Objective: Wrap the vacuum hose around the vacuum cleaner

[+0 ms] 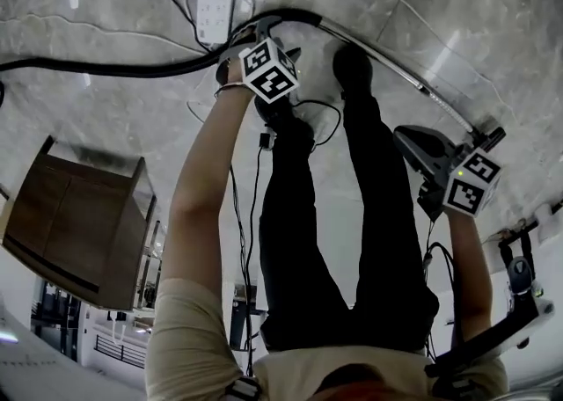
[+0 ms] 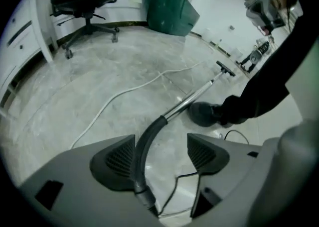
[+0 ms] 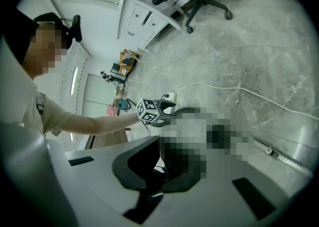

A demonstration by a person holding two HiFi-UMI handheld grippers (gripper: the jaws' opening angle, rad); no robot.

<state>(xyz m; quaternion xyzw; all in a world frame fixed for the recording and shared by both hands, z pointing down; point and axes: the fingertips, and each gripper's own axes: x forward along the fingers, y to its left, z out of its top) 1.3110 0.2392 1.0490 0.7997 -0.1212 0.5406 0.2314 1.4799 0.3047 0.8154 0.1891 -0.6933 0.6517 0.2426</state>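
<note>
The veined stone floor (image 1: 106, 3) is gleaming, smooth and glossy, catching light streaks at twelve o'clock. The vacuum hose (image 1: 106, 67) is looking like matt black plastic, its wand (image 2: 192, 99) shining as polished metal. The cabinet (image 1: 79, 223) at eight o'clock is showing dark matt wood.

From our head we are looking steeply down, from well above, at the marble floor (image 1: 88, 3). Riding the left gripper (image 2: 160, 144), we are looking close along its fingers (image 2: 114, 159) and downward, sharing the hose (image 2: 141, 154) and metal wand (image 2: 195, 95) with the head view's 12 to 2 o'clock. Riding the right gripper (image 3: 160, 164), we are facing flatter across the floor, sharing the power strip (image 3: 169, 95) with the head view's 12 o'clock.
</note>
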